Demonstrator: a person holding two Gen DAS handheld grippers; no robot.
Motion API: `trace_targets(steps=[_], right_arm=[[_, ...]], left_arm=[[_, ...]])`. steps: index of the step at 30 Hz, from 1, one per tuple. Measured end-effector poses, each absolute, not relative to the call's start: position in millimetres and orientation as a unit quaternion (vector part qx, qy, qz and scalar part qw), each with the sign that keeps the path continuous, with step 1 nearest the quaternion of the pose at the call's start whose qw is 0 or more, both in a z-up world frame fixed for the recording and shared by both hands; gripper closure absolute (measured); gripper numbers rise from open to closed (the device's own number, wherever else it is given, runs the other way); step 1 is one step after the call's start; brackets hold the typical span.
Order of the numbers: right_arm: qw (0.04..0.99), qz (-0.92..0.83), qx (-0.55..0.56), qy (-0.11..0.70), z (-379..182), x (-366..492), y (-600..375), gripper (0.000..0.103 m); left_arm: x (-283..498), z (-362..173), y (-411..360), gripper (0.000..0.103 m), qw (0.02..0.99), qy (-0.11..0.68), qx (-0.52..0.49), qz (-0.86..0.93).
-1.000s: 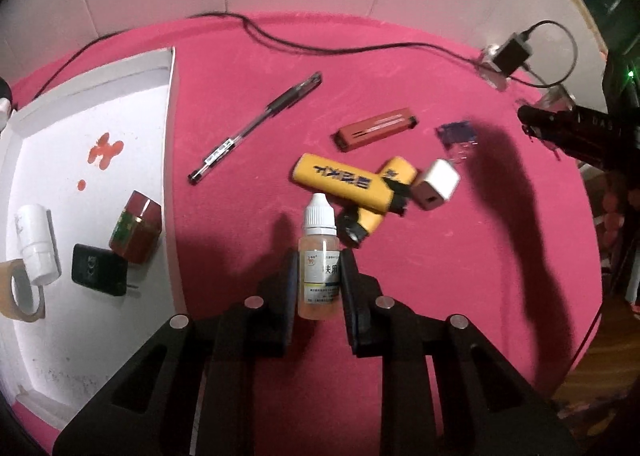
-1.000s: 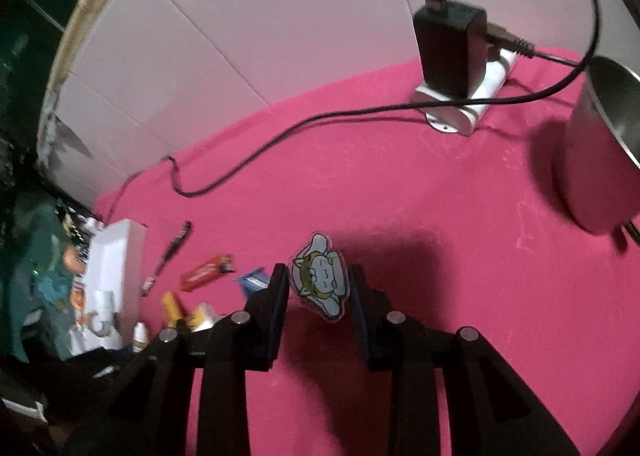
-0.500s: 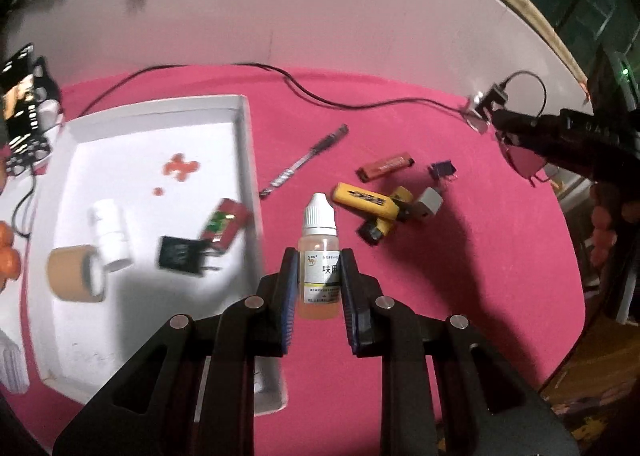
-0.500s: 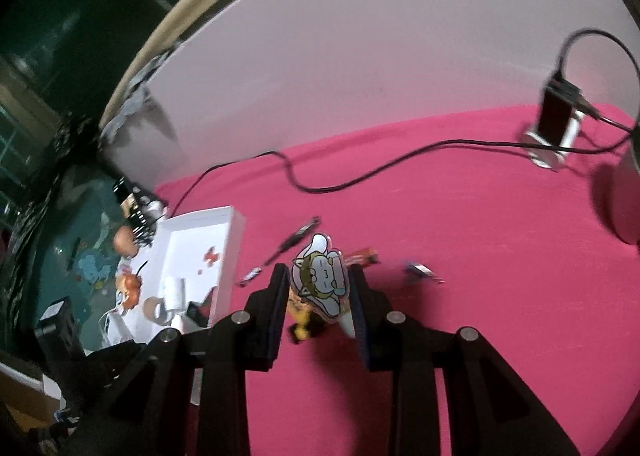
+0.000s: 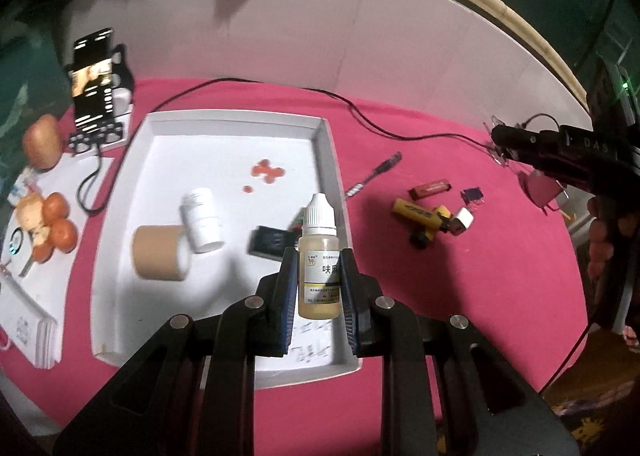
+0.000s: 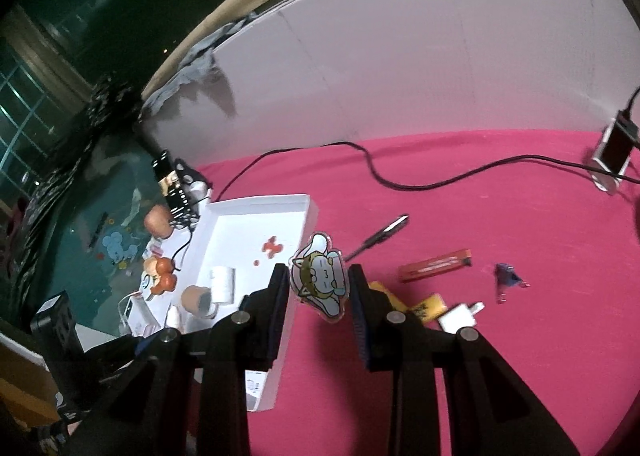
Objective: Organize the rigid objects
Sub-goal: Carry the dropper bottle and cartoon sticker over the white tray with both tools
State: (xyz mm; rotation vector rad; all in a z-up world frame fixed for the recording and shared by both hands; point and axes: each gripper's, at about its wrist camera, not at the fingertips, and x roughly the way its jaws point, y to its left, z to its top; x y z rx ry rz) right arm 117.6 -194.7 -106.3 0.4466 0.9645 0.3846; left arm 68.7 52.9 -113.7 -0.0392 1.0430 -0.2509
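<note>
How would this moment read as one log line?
left gripper: shut on dropper bottle | right gripper: shut on cartoon charm | both above white tray

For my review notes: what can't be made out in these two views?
- Dropper bottle label: left wrist view, the left gripper covers its sides.
- Dark item in the white tray: blurred, partly behind the bottle.
- Yellow objects: right wrist view, cut by the right gripper holding the cartoon charm.

A tape roll lies in the tray, left of the pen on the cloth.
</note>
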Motion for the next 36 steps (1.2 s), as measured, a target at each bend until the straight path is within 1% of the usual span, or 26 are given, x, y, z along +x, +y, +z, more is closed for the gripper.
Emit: trace_targets(steps=[14, 20, 24, 29, 36], right_arm=[[0.839, 0.235, 0.177, 0.457, -92, 122, -130, 0.074], [0.834, 0.256, 0.157, 0.463, -87, 125, -103, 0.074], [0.831, 0.274, 0.124, 0.467, -84, 127, -78, 0.074], [0.819, 0.29, 0.106, 0.484, -93, 128, -55, 0.074], [0.792, 0.308, 0.078, 0.521, -121, 129, -28, 0.074]], left_arm=[[43, -104, 115, 0.084, 0.871, 0.484, -0.052, -0.062], [36, -109, 141, 0.084, 0.872, 0.483, -0.075, -0.033], [33, -115, 161, 0.084, 0.869, 0.486, -0.097, -0.008], [31, -127, 174, 0.084, 0.859, 0.5, -0.106, 0.011], [35, -146, 170, 0.084, 0.844, 0.527, -0.103, 0.002]])
